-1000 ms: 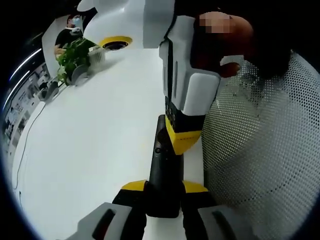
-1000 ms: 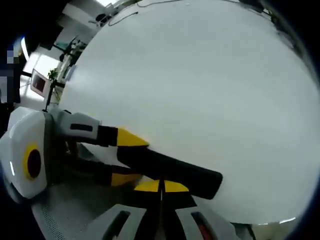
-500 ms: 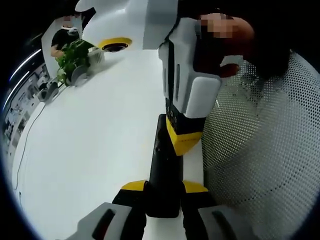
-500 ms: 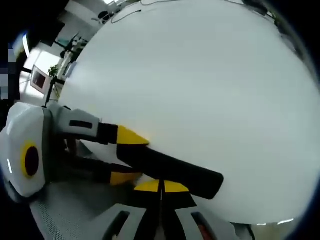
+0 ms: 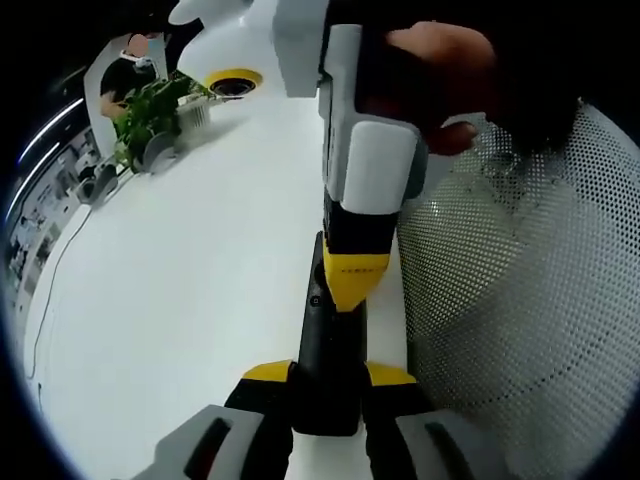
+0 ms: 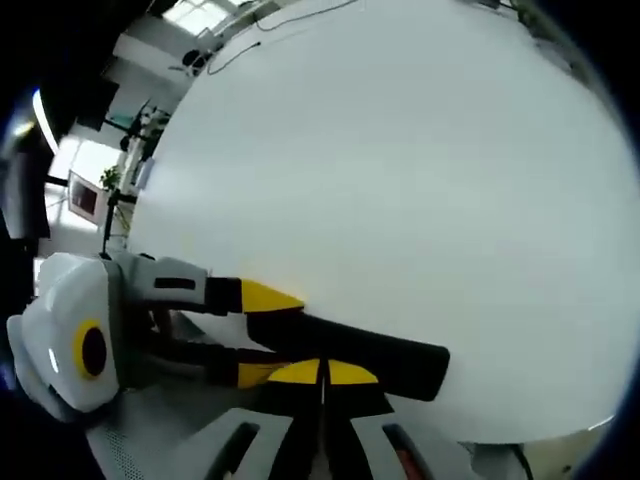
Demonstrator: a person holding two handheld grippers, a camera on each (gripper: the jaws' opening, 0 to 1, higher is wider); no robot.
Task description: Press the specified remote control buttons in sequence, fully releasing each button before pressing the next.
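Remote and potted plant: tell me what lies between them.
Only bare white table separates the remote from the plant, seen in the left gripper view.

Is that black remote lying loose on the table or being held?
Held. The left gripper has its yellow-tipped jaws shut on the remote, while the right gripper touches its top face, jaws together.

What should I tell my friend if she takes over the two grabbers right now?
Left gripper: shut on the black remote control, holding it over the white table.
Right gripper: jaws shut together, yellow tips on the remote's top face, as if pressing a button; which one cannot be told.
White mesh surface lies beside the remote.
Done: cannot tell how many presses.
Left: lift fully off, then press the next button.
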